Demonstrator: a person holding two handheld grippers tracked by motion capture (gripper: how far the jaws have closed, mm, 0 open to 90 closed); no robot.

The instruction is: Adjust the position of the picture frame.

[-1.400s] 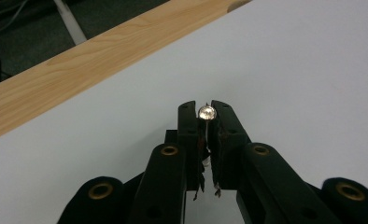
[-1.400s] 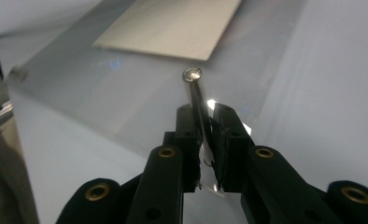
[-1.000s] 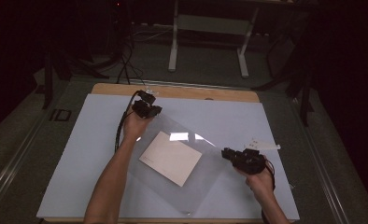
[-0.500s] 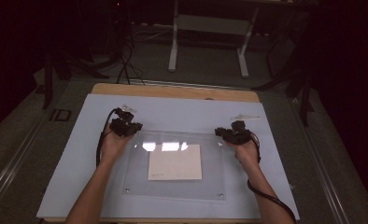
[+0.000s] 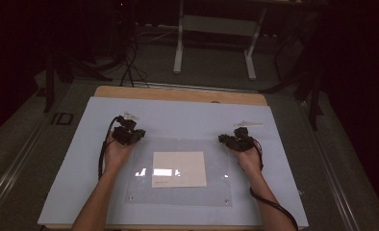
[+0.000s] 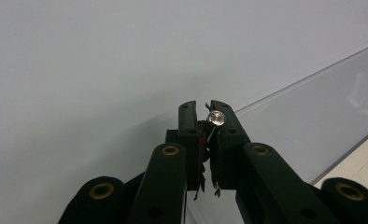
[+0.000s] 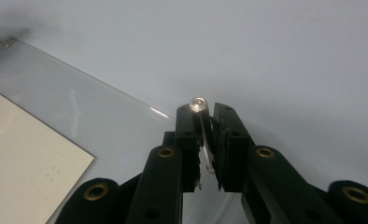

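Observation:
A clear plastic sheet [image 5: 178, 147] lies square on the pale blue table top [image 5: 72, 163], over a cream paper [image 5: 179, 168]. My left gripper [image 5: 126, 134] is at the sheet's far left corner. In the left gripper view, that gripper [image 6: 201, 108] is shut on the sheet's [image 6: 313, 121] corner, beside a small metal screw [image 6: 216, 117]. My right gripper [image 5: 235, 141] is at the far right corner. In the right gripper view, the right gripper [image 7: 204, 109] is shut on the sheet's [image 7: 79, 107] corner, by another screw [image 7: 197, 104]. The paper [image 7: 23, 158] shows under the sheet.
Two small pale strips lie on the table beyond the grippers, one on the left [image 5: 130, 116] and one on the right [image 5: 247, 123]. Small screws mark the sheet's near corners [image 5: 130, 197]. A wooden edge [image 5: 178, 94] bounds the far side, with a metal stand [image 5: 214, 24] on the floor behind.
A second ago the sheet was held skewed over a tilted paper. It has swung square and now lies flat, with both grippers holding its far corners and drawn slightly nearer the person.

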